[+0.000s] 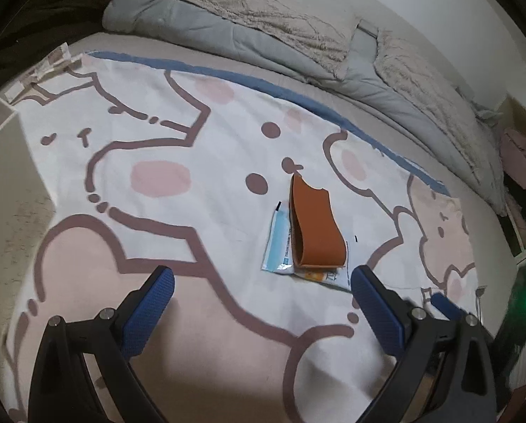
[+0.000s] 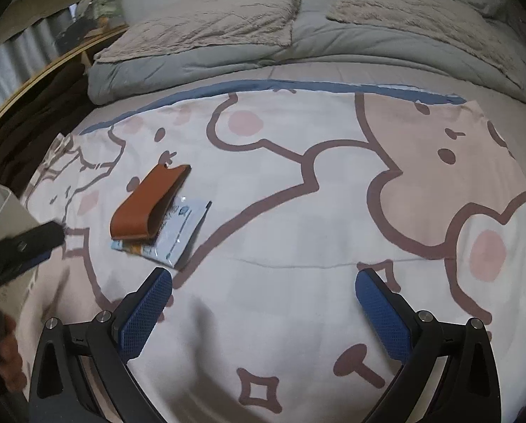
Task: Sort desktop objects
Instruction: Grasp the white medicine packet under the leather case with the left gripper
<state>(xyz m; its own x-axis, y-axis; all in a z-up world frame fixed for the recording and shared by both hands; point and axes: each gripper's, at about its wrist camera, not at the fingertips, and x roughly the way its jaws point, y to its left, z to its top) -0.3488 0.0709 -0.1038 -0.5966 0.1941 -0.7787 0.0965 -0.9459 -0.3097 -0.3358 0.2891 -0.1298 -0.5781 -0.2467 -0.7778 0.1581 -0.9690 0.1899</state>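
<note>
Item: brown leather loop point(image 1: 314, 227), soft and light by my judgement, lying on thin slippery sachets point(image 1: 280, 243) on the printed cloth point(image 1: 157, 141); I am holding my left gripper point(image 1: 263, 303) and right gripper point(image 2: 264, 303) wide open, empty, and am favouring its folded end.

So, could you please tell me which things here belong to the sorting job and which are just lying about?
Job:
- brown leather case, lying on top of the packets
- light blue packet
- orange-marked packet, under the case
- white box, possibly the bin

Lying about:
- cartoon sheet
- grey duvet
- fluffy blanket
</note>
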